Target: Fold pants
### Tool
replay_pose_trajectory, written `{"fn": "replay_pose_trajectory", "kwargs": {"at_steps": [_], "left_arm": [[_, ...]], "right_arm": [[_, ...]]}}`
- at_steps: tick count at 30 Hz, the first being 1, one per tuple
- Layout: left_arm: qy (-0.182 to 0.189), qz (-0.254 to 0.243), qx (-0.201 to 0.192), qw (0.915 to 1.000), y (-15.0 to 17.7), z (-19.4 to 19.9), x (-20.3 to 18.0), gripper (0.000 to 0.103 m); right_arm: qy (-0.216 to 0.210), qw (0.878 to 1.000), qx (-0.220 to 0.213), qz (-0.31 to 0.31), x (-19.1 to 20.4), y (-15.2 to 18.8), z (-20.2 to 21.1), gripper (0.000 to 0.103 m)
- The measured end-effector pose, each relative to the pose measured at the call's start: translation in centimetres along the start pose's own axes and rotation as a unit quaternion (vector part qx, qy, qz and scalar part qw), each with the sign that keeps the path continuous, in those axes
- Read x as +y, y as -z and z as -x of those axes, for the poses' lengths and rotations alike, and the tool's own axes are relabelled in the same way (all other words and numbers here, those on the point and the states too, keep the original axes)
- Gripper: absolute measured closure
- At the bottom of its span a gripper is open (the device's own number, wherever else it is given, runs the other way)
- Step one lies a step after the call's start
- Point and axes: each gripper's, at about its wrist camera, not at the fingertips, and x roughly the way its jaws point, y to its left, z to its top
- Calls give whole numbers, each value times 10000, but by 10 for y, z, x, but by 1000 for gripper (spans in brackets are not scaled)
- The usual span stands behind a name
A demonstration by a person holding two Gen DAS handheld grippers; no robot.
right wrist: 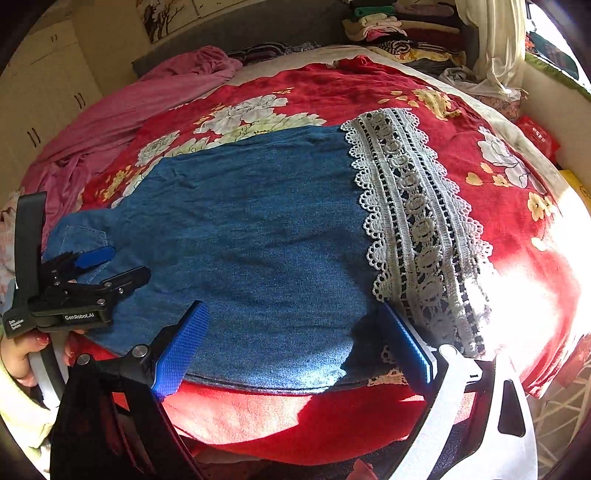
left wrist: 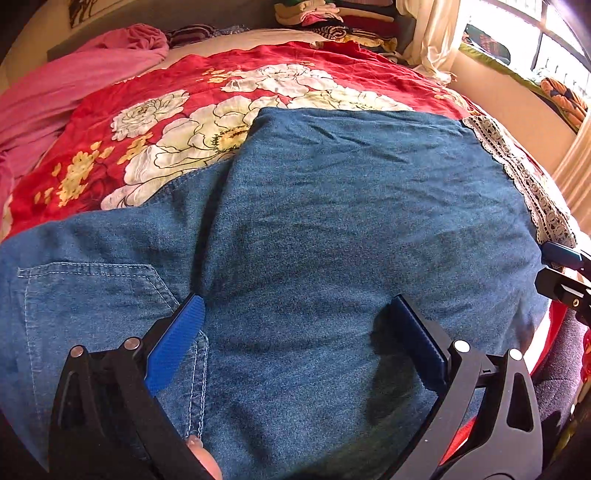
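Note:
Blue denim pants [left wrist: 332, 206] with a white lace hem [right wrist: 413, 221] lie flat on the red floral bedspread [right wrist: 332, 92], one leg laid over the other. A back pocket [left wrist: 88, 295] shows at the left. My left gripper [left wrist: 295, 317] is open, fingers spread just above the denim near the seat. It also shows in the right wrist view [right wrist: 110, 266]. My right gripper [right wrist: 295, 321] is open above the near edge of the pants, beside the lace hem. Part of it shows at the right edge of the left wrist view [left wrist: 565, 258].
A pink sheet [right wrist: 129, 110] is bunched at the bed's far left. Piles of folded clothes [right wrist: 388, 26] sit at the back. A curtain [right wrist: 495, 40] and window are at the right. White cupboards [right wrist: 44, 92] stand at the left. The bed's near edge [right wrist: 295, 424] drops below my right gripper.

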Motion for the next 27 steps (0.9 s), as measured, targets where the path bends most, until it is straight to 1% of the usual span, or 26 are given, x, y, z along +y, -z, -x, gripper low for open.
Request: {"fn": "replay_pose_trajectory", "kwargs": {"at_steps": [2,4,7,10,15,21,27], "left_arm": [[0,19,3,10000,-2,4,-1,8],[-93,7,-22,10000,-4,14,-3,9],[-105,-112,-275,9995,-8,40,-10,9],[18,-119,-511,9986,-15,65,-16,9],[98,-328,-747,9966,-30,95,-32,9],[208,-684,-893,9934,-55,109,-61,9],[306,-1029,-976,9894,-86,105,-96,9]], "right_arm": [[-7,10000,-41,-52,0,-1,9,11],[46,9997,-217,-49,0,-2,24,11],[374,9986,-374,-38,-6,-2,47,10],[633,9963,-559,-158,-15,-4,67,10],[984,9911,-895,-112,-20,-4,96,9],[1150,9865,-1159,-80,-25,-5,118,9],[1092,9859,-1237,-270,-38,-5,121,9]]}}
